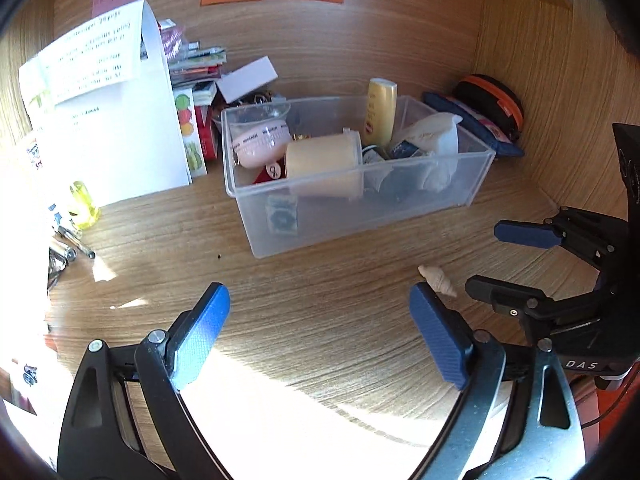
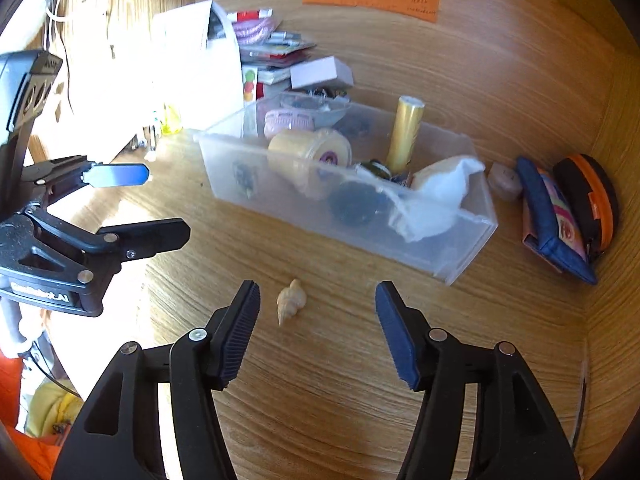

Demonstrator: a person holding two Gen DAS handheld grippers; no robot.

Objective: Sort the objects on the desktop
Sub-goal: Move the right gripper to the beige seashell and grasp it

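A small cream seashell (image 2: 291, 300) lies on the wooden desk, also in the left wrist view (image 1: 438, 280). My right gripper (image 2: 318, 332) is open and empty, the shell lying just ahead between its fingers, nearer the left one. My left gripper (image 1: 320, 336) is open and empty over bare desk, the shell just beyond its right finger. A clear plastic bin (image 1: 400, 208) (image 2: 472, 240) behind holds a cream jar (image 1: 322, 158), a yellow bottle (image 1: 380, 112), a pink round case (image 1: 260, 144) and white tissue (image 2: 440, 188).
Papers (image 1: 112, 120) and stacked boxes (image 1: 248, 76) stand at the back left. A blue pouch (image 2: 556, 220) and an orange-black case (image 2: 596, 200) lean in the right corner. Pens (image 1: 72, 244) and a yellow bottle (image 1: 84, 204) lie at left. Wooden walls enclose the desk.
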